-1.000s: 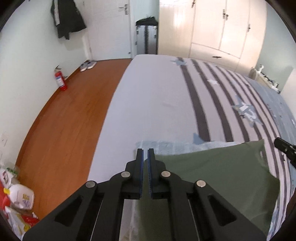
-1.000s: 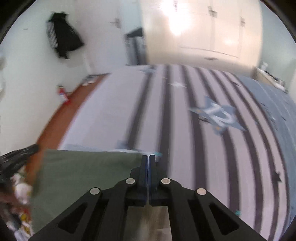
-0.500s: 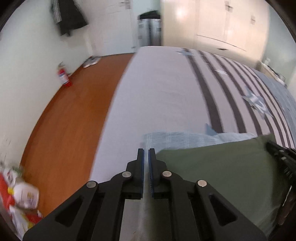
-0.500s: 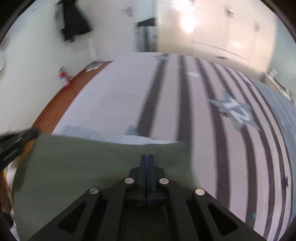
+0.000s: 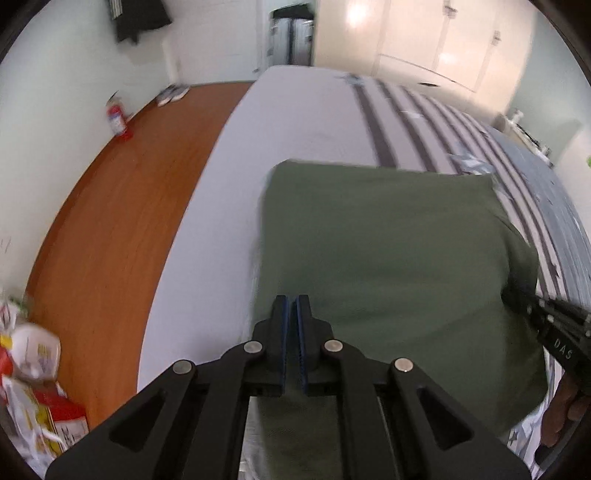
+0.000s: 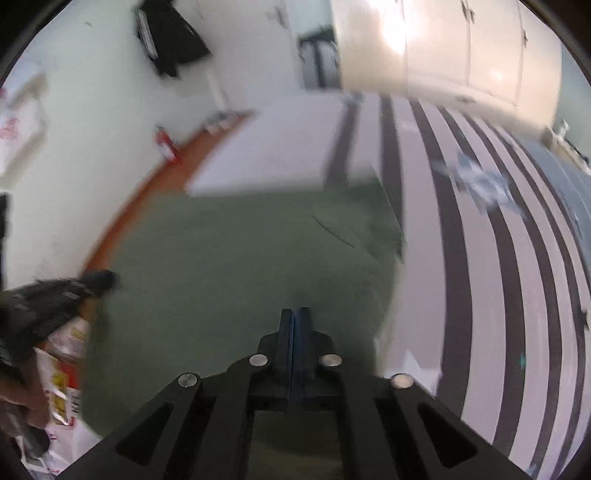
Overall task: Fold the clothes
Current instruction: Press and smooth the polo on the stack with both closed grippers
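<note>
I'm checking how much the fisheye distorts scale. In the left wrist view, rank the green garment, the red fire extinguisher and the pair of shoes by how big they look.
1. green garment, by far the largest; it is also nearest the camera.
2. red fire extinguisher.
3. pair of shoes, only slightly smaller, and farther off, so that order is unsure.

Bedroom with a striped bed and wooden floor

A bed point(image 5: 317, 122) covered in white sheeting with dark stripes is flanked by reddish-brown wooden flooring point(image 5: 122, 206). A red fire extinguisher point(image 5: 117, 119) is stood against the pale wall point(image 5: 55, 92); glossy cream wardrobe doors point(image 5: 424, 33) are lit by reflections.
</note>
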`<control>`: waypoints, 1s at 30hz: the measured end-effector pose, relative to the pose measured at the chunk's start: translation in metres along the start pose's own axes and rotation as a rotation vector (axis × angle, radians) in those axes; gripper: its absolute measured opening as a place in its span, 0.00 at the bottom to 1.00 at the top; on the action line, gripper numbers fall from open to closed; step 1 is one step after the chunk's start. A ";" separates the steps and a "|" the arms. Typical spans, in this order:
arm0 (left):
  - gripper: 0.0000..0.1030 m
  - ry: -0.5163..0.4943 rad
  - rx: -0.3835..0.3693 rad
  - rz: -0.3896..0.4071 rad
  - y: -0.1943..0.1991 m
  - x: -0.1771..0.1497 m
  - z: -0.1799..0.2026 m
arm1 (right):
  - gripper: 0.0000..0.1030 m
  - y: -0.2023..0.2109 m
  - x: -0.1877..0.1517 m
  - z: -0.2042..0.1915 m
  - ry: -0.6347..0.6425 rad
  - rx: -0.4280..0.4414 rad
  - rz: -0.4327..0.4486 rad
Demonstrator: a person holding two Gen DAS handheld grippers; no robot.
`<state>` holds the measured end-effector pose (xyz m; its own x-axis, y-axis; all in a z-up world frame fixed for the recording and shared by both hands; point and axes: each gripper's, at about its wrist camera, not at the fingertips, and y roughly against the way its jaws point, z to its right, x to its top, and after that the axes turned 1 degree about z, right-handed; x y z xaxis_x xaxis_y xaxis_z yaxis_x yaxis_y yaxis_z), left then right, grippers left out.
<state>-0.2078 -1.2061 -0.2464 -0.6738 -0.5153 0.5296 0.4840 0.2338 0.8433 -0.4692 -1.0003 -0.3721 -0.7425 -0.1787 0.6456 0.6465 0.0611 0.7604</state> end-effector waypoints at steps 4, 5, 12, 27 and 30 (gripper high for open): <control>0.04 0.077 0.057 -0.022 0.011 -0.003 -0.025 | 0.00 0.002 -0.012 0.014 -0.032 -0.042 -0.032; 0.04 0.092 0.045 -0.023 0.019 -0.006 -0.028 | 0.00 0.002 -0.015 0.018 -0.040 -0.052 -0.041; 0.04 0.035 -0.091 0.011 0.079 -0.045 0.008 | 0.02 0.031 -0.041 0.030 -0.097 -0.032 -0.044; 0.05 0.074 0.051 -0.095 0.060 -0.087 -0.019 | 0.02 0.037 -0.133 0.026 -0.073 -0.031 -0.204; 0.05 0.036 -0.009 -0.062 0.072 -0.087 0.005 | 0.02 0.054 -0.125 0.022 -0.076 0.002 -0.150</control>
<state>-0.1173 -1.1410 -0.2313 -0.6825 -0.5575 0.4727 0.4472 0.1930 0.8734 -0.3451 -0.9528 -0.4104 -0.8418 -0.1111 0.5282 0.5271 0.0409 0.8488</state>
